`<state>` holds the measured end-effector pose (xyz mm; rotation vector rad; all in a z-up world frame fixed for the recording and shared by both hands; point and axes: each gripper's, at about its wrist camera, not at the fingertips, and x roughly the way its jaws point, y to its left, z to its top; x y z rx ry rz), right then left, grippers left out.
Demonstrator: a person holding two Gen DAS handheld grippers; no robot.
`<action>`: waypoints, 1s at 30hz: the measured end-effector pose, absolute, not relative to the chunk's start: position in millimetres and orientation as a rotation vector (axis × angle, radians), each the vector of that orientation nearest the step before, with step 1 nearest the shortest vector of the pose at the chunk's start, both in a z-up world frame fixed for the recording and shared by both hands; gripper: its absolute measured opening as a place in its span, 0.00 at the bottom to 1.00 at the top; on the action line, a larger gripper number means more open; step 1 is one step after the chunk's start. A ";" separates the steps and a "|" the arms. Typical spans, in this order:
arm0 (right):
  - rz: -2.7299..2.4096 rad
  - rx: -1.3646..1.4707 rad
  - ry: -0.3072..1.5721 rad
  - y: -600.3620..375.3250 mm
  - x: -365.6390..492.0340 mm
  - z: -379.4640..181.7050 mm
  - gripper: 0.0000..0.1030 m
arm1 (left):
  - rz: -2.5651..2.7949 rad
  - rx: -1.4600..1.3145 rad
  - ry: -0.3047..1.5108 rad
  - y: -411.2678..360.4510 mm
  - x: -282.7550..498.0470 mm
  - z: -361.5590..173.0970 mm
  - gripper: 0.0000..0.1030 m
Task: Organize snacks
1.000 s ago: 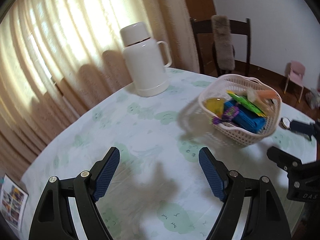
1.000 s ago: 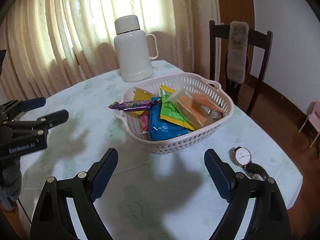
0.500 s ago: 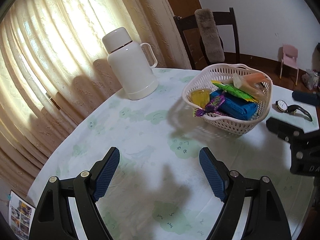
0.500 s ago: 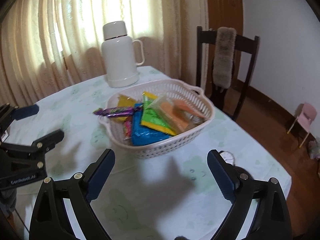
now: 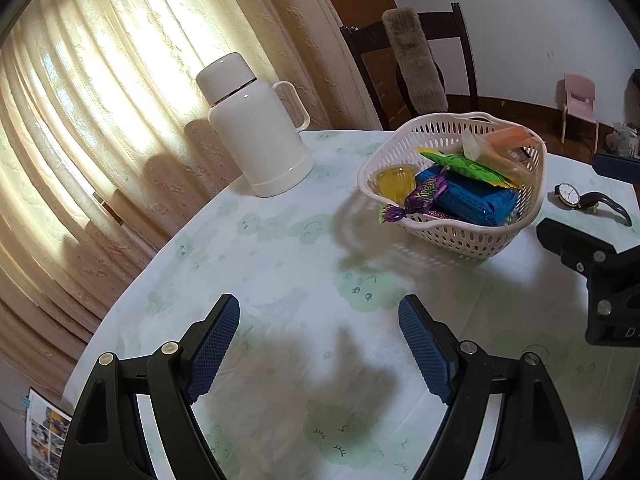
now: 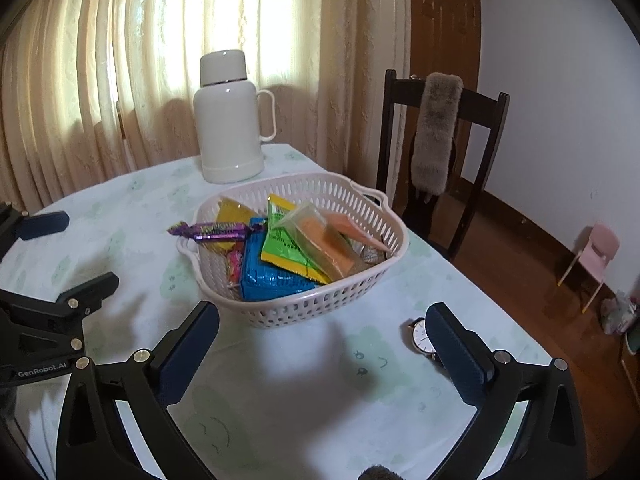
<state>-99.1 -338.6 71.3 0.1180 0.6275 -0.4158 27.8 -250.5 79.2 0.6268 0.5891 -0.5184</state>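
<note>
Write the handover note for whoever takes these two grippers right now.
Left gripper: open, empty, over bare tablecloth.
Right gripper: jaws have just been opening, nothing between them, just short of the basket.
Snacks: purple candy bar, blue pack, green packet and orange packet all lie in the basket; none loose on the table.
Wristwatch lies beside the basket.
Left: judging by this, little beyond tidying.

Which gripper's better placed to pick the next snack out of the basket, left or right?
Right, probably. The right gripper sits directly before the basket, jaws just opened wide with nothing between them. The left gripper is open too, but the basket lies farther off, up to its right.
</note>
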 end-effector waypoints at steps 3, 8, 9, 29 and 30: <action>-0.405 0.117 0.640 -337.6 -98.1 68.5 1.00 | -0.517 0.629 0.590 -251.2 27.8 78.4 0.77; -0.373 0.143 0.650 -337.5 -98.1 66.0 1.00 | -0.514 0.629 0.594 -251.0 28.0 77.6 0.77; -0.369 0.149 0.651 -338.0 -98.0 65.8 1.00 | -0.515 0.629 0.593 -250.9 28.0 77.8 0.77; -0.270 0.199 0.653 -333.7 -96.9 60.2 1.00 | -0.503 0.627 0.608 -250.2 30.3 75.3 0.77; -0.271 0.201 0.651 -333.8 -97.0 59.8 1.00 | -0.502 0.627 0.611 -249.9 31.3 75.0 0.77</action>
